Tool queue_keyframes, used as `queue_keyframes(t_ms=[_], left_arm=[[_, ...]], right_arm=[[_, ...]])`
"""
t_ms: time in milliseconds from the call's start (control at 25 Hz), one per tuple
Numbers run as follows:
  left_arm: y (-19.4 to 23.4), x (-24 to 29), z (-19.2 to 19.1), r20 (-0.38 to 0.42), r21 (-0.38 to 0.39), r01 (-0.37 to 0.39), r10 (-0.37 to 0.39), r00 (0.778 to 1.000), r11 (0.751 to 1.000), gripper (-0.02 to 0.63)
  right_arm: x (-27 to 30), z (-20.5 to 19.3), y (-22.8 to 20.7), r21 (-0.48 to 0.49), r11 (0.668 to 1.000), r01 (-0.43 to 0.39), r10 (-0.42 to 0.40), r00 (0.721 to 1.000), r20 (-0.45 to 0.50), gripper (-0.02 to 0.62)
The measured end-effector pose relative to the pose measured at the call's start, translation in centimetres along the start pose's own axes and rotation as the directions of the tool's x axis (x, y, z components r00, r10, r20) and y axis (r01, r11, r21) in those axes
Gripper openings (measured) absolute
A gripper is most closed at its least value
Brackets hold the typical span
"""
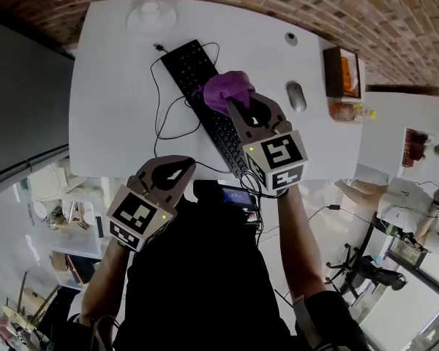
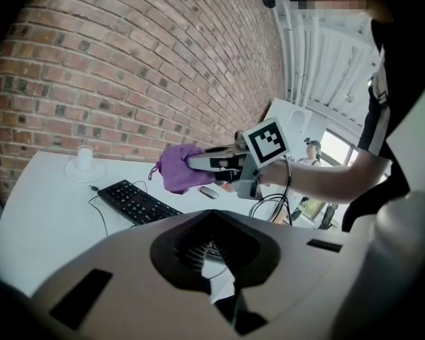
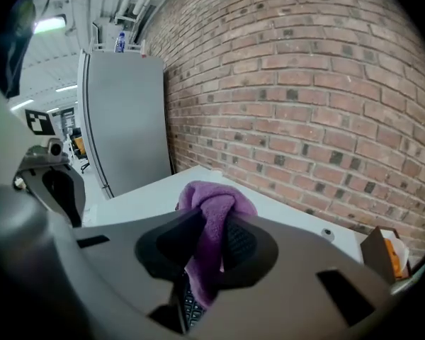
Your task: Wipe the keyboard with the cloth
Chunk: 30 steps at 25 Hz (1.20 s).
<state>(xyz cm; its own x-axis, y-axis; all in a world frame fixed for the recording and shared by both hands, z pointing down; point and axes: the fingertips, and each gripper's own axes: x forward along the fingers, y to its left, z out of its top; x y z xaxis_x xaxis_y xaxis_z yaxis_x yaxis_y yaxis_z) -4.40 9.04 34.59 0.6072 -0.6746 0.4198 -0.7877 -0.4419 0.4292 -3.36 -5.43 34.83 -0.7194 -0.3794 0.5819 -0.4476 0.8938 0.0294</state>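
A white table (image 1: pixel 110 64) fills the head view, with a black wired keyboard (image 1: pixel 190 68) lying slantwise across it. The right gripper (image 1: pixel 236 101) hangs over the keyboard's middle, its jaws clamped part-way shut on a bunched purple cloth (image 1: pixel 227 86). In the left gripper view the cloth sits clear above the keys. The left gripper (image 1: pixel 181 168) is near the table's near edge, jaws closed together on nothing. A grey mouse (image 1: pixel 296 96) lies to the right of the keyboard.

The cloth looks soft, light and limp, so it is best pinched at a gathered fold, leaving a loose pad below. The keyboard seems light and could slide, so steadying one edge may help.
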Motion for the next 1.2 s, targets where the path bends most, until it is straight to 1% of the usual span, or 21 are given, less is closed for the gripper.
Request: queue_keyframes(t_ms=[240, 640, 880, 1200], left_arm=[[-2.4, 1.4, 1.0, -0.012, 0.056, 0.04, -0.039, 0.999, 0.998, 0.014], [-6.3, 4.1, 2.0, -0.02, 0.101, 0.103, -0.101, 0.995, 0.99, 0.014], [-9.1, 6.4, 2.2, -0.033, 0.134, 0.139, -0.135, 0.99, 0.981, 0.015], [-12.7, 9.4, 2.6, -0.031, 0.167, 0.163, -0.16, 0.987, 0.972, 0.014]], right_arm=[[-4.7, 1.3, -1.5, 0.015, 0.999, 0.048, -0.049, 0.997, 0.067, 0.074], [-11.7, 1.3, -3.5, 0.039, 0.992, 0.117, -0.122, 0.983, 0.135, 0.074], [-16.2, -0.2, -5.4, 0.06, 0.984, 0.168, -0.175, 0.972, 0.156, 0.074], [-21.3, -3.8, -7.9, 0.083, 0.972, 0.218, -0.228, 0.963, 0.142, 0.074]])
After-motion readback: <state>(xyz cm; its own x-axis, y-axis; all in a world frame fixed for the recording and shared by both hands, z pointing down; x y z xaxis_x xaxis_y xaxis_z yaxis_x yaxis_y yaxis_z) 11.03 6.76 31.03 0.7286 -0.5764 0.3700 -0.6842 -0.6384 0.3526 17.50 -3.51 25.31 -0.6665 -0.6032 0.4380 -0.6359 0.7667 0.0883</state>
